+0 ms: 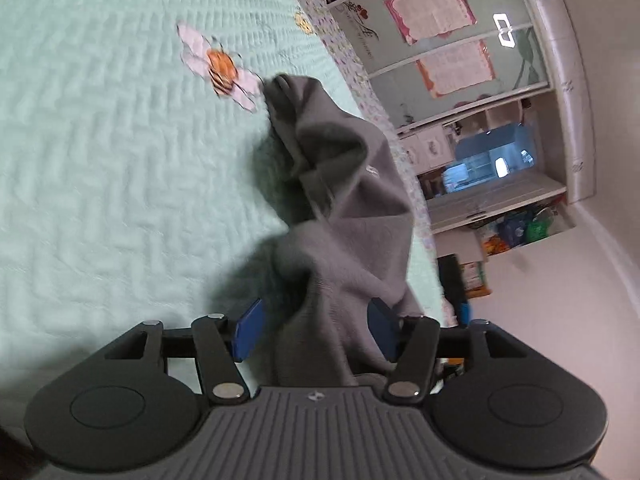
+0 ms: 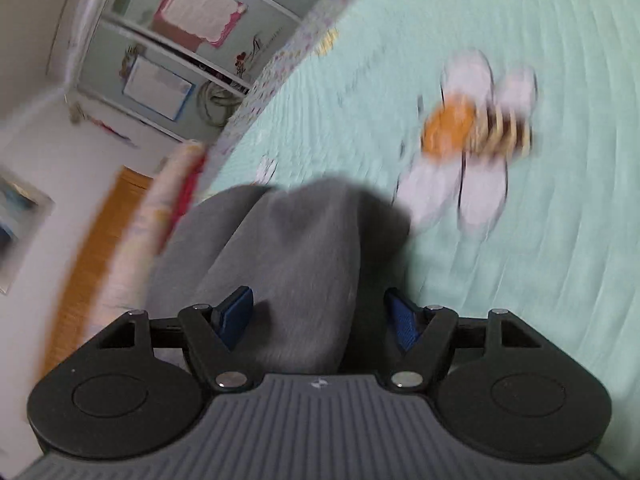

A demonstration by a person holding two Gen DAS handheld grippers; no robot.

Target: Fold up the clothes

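Grey garment [image 1: 352, 216], bunched at twelve o'clock between both sets of jaws, spread and gripping nothing: regrip at separate corners, spread flat.

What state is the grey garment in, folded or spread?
Neither: the grey garment is bunched, with loose ridges and creases and no flat fold, on the mint quilt. It runs between the left gripper's open jaws.

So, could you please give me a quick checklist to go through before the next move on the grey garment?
1. Left gripper jaws apart: ok.
2. Right gripper jaws apart: ok.
3. Grey garment lying flat: not ok, bunched in a heap.
4. Garment fully on the green quilt: cannot tell, it sits by the edge.
5. Cloth free of the left pads: cannot tell, fabric drapes between them.
6. Right wrist view sharp: not ok, blurred.
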